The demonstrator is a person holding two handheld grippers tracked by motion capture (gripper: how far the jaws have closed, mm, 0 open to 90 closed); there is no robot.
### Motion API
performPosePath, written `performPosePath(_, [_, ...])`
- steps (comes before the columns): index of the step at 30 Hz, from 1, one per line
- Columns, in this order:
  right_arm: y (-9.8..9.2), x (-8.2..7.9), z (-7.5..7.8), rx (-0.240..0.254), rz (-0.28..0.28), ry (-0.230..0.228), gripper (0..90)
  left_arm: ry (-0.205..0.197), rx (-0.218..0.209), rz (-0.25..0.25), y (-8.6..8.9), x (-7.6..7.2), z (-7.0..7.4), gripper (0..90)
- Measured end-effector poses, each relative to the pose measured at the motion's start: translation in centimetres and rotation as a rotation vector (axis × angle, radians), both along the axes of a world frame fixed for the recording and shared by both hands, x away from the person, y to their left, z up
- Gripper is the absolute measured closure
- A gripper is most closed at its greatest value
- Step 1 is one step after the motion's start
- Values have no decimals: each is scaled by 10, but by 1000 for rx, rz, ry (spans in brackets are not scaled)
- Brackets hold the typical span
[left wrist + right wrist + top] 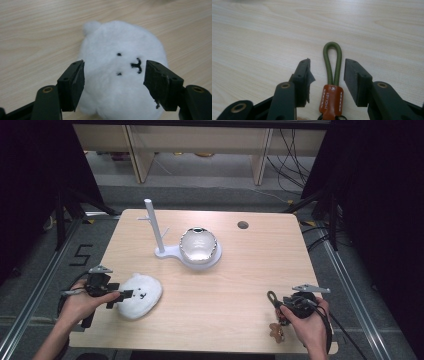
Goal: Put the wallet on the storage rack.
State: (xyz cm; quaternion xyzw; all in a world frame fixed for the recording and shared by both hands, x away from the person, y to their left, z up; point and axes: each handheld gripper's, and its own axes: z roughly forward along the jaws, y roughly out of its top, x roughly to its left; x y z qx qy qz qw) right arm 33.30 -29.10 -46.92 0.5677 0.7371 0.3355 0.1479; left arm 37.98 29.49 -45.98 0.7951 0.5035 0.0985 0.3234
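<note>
A white plush toy [141,293] with a small black face lies at the table's front left. My left gripper [124,295] reaches it from the left. In the left gripper view its jaws stand wide apart over the plush toy [120,37], one on each side of the face, so the left gripper [114,70] is open. At the front right lies a keychain with an olive cord loop [332,50] and a brown leather tab [331,100]. My right gripper [327,67] is open around the loop, with a gap on both sides. A brown charm [275,332] lies under the right gripper [279,306].
A white peg stand [150,220] rises at the table's middle back, and a shiny round silver object [199,245] rests on its white base [167,252]. A cable hole [243,225] is at the back right. The front table edge [200,351] runs close to both hands.
</note>
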Motion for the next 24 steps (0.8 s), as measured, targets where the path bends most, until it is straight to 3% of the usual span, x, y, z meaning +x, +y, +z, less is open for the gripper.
performPosePath(1, [1, -1, 4, -10, 12, 18, 571, 46, 22, -9, 2, 3, 3, 317])
performPosePath(2, [1, -1, 4, -10, 12, 18, 571, 46, 22, -9, 2, 3, 3, 315])
performPosePath(6, [3, -3, 6, 6, -3, 34, 567, 126, 76, -8, 5, 11, -1, 315])
performPosePath(8, [2, 0, 3, -26, 11, 8, 564, 156, 80, -1, 4, 13, -5, 316])
performPosePath(9, [3, -1, 4, -11, 19, 20, 563, 171, 75, 17, 3, 13, -6, 320])
performPosePath(14, [5, 0, 3, -2, 6, 45, 558, 198, 76, 22, 2, 20, -15, 353])
performPosePath(15, [4, 2, 2, -11, 28, 21, 557, 195, 62, 33, 0, 21, -17, 374])
performPosePath(16, [5, 1, 2, -3, 23, 22, 556, 211, 74, 12, 2, 23, -20, 384])
performPosePath(20, [5, 0, 3, 14, 33, 25, 553, 223, 74, 16, -2, 26, -25, 400])
performPosePath(21, [4, 1, 2, -6, 39, -2, 553, 226, 71, 24, -3, 26, -25, 405])
performPosePath(22, [4, 0, 2, 17, 41, 14, 553, 223, 63, 28, -3, 27, -26, 408])
performPosePath(24, [4, 0, 2, -1, 29, 11, 553, 232, 100, -13, -1, 29, -25, 428])
